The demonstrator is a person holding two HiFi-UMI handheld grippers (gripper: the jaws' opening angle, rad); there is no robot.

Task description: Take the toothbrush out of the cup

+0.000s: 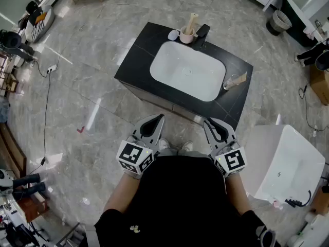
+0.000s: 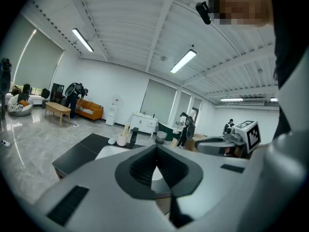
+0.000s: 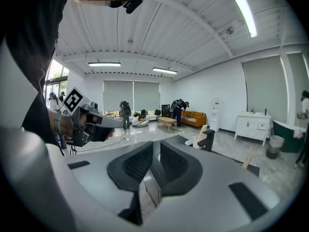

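**A:** Left gripper: jaws pressed together, nothing between them; right gripper: jaws all but shut, also empty; both sit close to the body at six o'clock of the basin.

**B:** So the reach is not yet begun; where is the brush?

**A:** The cup stands at twelve o'clock of the basin; the tall cream stick in it is likely the toothbrush; a glass at four o'clock holds something tan too.

**B:** Next, I judge: step in; open one pair of jaws; close on the handle above the rim; lift straight up.
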